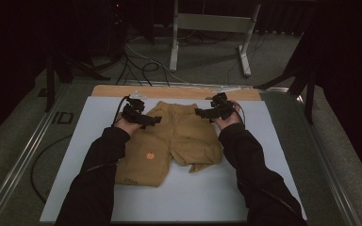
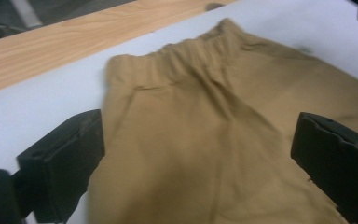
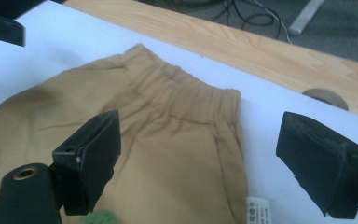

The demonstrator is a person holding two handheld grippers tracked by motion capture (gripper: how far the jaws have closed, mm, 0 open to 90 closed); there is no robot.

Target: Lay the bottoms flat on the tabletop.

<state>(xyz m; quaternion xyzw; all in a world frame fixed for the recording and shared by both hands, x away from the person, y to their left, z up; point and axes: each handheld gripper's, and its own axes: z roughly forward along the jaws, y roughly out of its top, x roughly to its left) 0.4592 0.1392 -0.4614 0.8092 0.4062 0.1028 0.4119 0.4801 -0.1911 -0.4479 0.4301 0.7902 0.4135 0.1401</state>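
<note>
Tan cloth shorts lie flat on the white sheet that covers the tabletop; they sit in the far half of the sheet, close to the middle; the stretchy waistband points to the far side, toward the bare wood strip at the back edge; the two legs point back to the person, so the long way of the shorts runs from far to near; the person's left leg of the shorts is long and flat, with a small orange mark on it; the other leg is bunched up and looks shorter; a small white tag sticks out at the side seam.

Lots of bare white sheet shows near the person and out to both sides; between the waistband and the wood strip the white part is thin.

Left tongs sit over the left corner of the waistband; the jaws stand wide apart with cloth below them, gripping nothing; right tongs sit over the right corner; these too are let go, jaws wide, one over the cloth and one over the white sheet.

Past the tabletop lie grey floor, loose cables and a metal frame.
</note>
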